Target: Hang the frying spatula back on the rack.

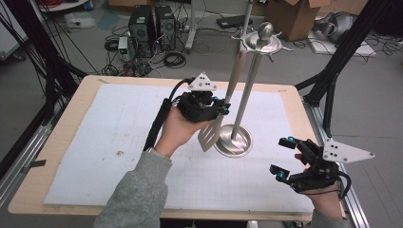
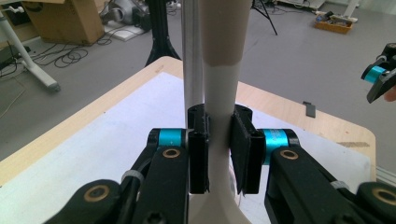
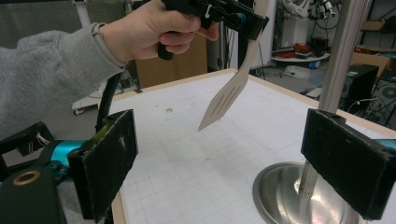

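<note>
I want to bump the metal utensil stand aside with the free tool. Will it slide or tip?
Probably tips: the stand has a tall thin pole over a small round base. Its polished metal may slide on the mat. The spatula hanging from it, gripped by the left tool, would drag.

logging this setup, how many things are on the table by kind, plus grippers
slotted spatula: 1
utensil stand: 1
white mat: 1
grippers: 2, left gripper, right gripper
total: 5
</note>
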